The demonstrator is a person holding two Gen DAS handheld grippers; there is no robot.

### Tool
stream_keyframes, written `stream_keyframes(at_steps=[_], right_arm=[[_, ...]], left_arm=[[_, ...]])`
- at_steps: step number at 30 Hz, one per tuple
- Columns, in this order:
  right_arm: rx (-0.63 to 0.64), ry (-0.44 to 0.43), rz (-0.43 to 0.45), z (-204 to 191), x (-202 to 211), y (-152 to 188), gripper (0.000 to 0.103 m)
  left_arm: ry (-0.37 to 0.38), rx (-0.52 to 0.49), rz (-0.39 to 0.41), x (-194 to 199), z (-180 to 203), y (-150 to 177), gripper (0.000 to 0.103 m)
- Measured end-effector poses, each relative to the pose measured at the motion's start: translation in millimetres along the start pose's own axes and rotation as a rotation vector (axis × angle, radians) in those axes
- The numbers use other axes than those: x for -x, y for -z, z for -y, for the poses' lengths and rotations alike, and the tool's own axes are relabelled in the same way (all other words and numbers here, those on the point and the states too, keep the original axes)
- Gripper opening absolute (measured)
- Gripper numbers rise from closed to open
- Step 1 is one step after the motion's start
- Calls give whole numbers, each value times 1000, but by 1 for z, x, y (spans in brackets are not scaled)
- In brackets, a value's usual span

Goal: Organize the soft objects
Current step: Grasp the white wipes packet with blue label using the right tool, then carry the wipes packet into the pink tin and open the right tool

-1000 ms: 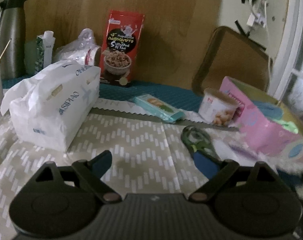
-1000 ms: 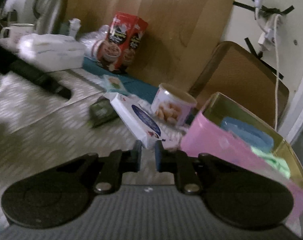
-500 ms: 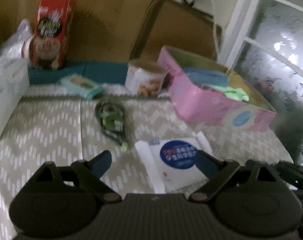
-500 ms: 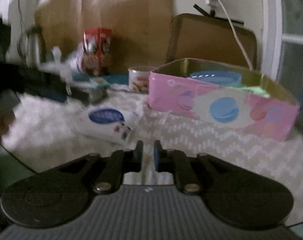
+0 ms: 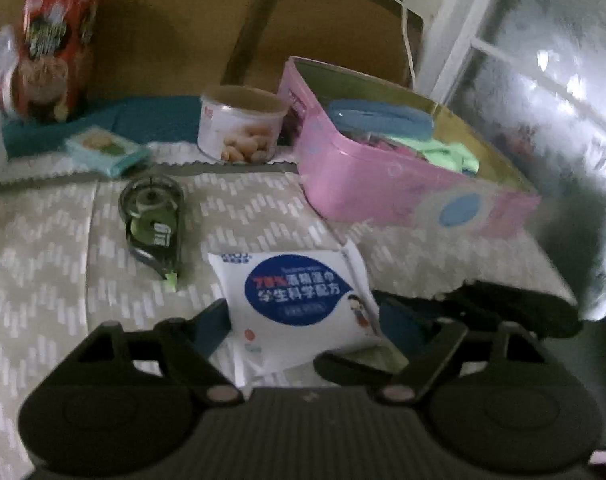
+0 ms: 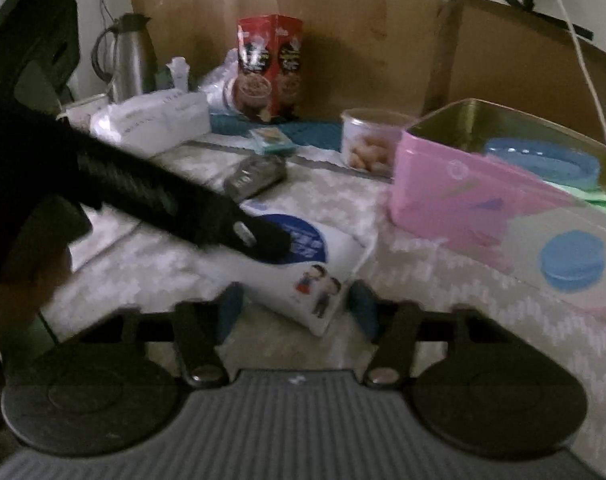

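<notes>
A chevron tablecloth carries the pink tin, brown board behind it. Both grippers, left gripper and right gripper, gape around the white wipes pack before it.

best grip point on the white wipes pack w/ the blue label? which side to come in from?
Take the white wipes pack across its short near end, coming in low from the table's front edge. It lies flat and soft on the tablecloth, that end pointing at the right gripper, whose open jaws already straddle it. The left gripper is also open.
</notes>
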State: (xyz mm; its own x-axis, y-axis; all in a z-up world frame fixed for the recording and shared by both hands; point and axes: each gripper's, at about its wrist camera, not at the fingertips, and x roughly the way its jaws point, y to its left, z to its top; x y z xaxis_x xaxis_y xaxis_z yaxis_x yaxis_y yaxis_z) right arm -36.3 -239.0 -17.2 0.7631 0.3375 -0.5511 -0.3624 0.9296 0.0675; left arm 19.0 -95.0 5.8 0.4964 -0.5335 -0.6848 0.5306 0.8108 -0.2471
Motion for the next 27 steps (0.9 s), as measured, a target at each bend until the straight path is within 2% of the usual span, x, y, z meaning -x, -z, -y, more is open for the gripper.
stream_keyframes(at_steps=[2, 4, 6, 10, 14, 20, 22, 24, 25, 27], right_arm=[[7, 16, 25, -4, 6, 5, 53], [-2, 24, 49, -3, 14, 9, 51], [-8, 40, 99, -3, 29, 10, 50], [3, 104, 221, 1, 52, -1, 50], [-34, 181, 298, 25, 65, -15, 50], [-107, 353, 318, 77, 68, -19, 50], [-128, 435, 317, 97, 60, -20, 51], [-162, 562, 267, 116, 49, -18, 51], [-196, 576, 261, 124, 51, -15, 51], [-272, 551, 280, 133, 60, -7, 51]], left_arm=[[7, -3, 1, 2, 2, 1, 82], [33, 19, 13, 7, 1, -1, 77], [57, 27, 38, 14, 5, -8, 77], [85, -25, 113, 25, 25, -33, 77], [127, -96, 149, 15, 55, -73, 77], [172, -175, 133, -35, 100, -118, 77], [147, -200, 119, -57, 113, -125, 81], [104, -209, 93, -77, 121, -126, 80], [97, -207, 80, -85, 123, -125, 79], [107, -195, 63, -91, 123, -120, 79]])
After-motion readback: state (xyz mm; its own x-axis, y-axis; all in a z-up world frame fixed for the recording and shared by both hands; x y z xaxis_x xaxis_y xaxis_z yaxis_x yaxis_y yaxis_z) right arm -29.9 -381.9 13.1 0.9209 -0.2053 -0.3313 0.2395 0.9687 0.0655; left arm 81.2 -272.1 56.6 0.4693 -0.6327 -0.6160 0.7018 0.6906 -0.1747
